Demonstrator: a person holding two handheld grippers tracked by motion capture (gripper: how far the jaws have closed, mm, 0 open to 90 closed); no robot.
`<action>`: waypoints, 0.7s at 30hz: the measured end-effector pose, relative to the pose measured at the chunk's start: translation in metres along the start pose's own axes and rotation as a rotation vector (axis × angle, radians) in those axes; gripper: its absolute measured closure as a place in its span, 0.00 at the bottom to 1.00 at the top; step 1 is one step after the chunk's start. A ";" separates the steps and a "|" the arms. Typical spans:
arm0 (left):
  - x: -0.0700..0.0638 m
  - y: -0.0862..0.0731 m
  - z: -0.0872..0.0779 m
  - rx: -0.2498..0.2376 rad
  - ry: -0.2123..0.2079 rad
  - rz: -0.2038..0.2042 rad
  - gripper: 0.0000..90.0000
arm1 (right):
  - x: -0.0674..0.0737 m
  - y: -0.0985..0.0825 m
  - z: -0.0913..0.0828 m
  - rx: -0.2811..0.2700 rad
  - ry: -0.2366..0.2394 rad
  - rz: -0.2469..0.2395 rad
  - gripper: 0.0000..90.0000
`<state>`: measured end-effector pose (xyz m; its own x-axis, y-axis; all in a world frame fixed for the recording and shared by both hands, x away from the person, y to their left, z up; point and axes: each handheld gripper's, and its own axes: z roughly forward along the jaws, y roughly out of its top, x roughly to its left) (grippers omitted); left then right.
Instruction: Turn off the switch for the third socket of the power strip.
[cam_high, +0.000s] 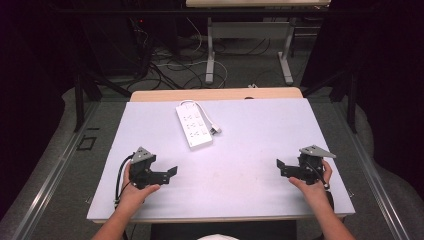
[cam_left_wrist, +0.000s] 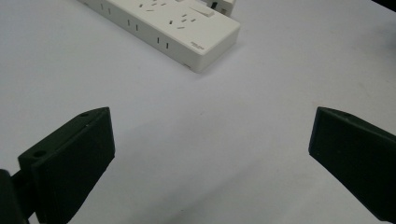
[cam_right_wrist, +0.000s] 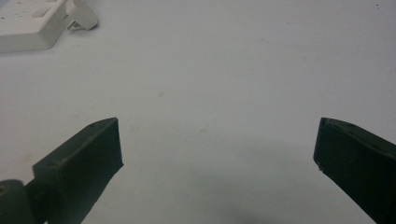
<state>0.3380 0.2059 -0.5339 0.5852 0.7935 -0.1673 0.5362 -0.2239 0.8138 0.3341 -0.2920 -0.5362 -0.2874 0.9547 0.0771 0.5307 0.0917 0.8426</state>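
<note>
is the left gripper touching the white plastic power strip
Apart. The high view shows bare table between the left gripper and the white plastic power strip; the left gripper view shows its open jaws short of it.

The power strip (cam_high: 193, 125) lay on the table (cam_high: 250, 130), toward the far side. The left gripper (cam_high: 172, 171) sat near the front left, the right gripper (cam_high: 280, 165) front right, well apart.

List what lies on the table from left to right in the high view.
Left gripper → power strip → white plug beside the strip → right gripper.
</note>
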 end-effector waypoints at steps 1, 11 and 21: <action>-0.002 0.000 0.001 0.000 -0.007 -0.001 0.00 | 0.000 0.000 0.000 0.000 -0.001 0.001 0.01; -0.016 0.000 0.006 0.023 -0.031 0.013 0.00 | 0.000 -0.001 0.000 0.005 -0.004 0.006 0.03; -0.025 0.002 0.010 0.025 -0.031 0.030 0.04 | 0.001 -0.001 0.001 0.007 -0.006 -0.004 0.04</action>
<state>0.3304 0.1805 -0.5339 0.6194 0.7684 -0.1608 0.5333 -0.2614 0.8046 0.3336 -0.2912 -0.5374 -0.2850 0.9559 0.0710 0.5354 0.0973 0.8390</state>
